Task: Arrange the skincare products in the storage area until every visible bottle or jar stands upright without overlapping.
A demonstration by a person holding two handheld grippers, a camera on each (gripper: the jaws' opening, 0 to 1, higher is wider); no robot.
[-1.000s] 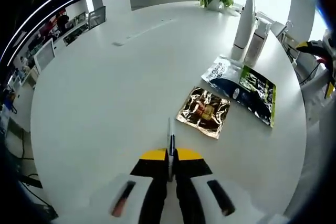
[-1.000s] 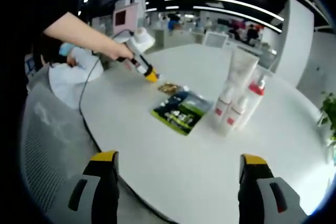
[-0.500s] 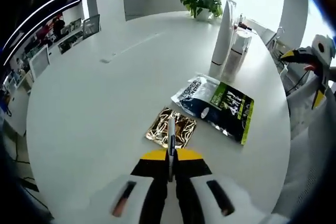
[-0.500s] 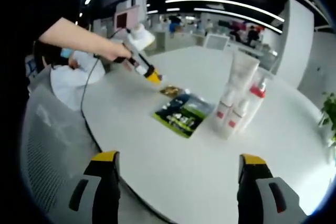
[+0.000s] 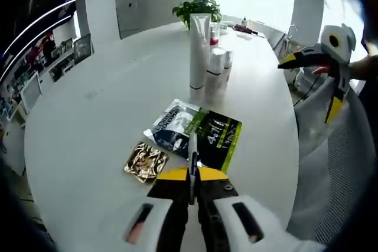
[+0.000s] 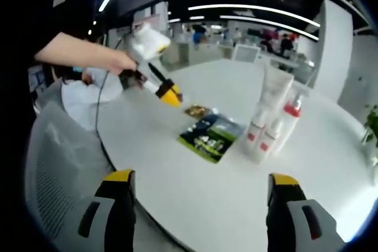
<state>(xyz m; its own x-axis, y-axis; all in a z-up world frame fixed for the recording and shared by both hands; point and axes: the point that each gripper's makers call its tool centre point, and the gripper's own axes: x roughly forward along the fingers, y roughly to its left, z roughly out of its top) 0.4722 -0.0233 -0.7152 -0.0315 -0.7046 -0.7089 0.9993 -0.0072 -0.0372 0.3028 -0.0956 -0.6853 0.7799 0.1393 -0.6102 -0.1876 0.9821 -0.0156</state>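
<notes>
My left gripper [image 5: 192,172] sits at the bottom middle of the left gripper view. Its fingers are pressed together with nothing between them. They hover over the white round tabletop [image 5: 94,122], just in front of a dark sachet with a green side [image 5: 201,134]. A small gold sachet [image 5: 144,162] lies flat to the left of it, close by. Both sachets lie flat.

Higher up in the middle of that view, a tall white tube [image 5: 199,48] stands up straight. Two smaller white bottles [image 5: 217,66] stand right beside it, one with a red top. A green plant [image 5: 198,7] sits far back at the top.

My right gripper [image 6: 201,202] shows at the bottom of the right gripper view. Its fingers are spread wide apart and hold nothing. In that view the tube and bottles stand at the right of the middle, and the sachets lie left of them.
</notes>
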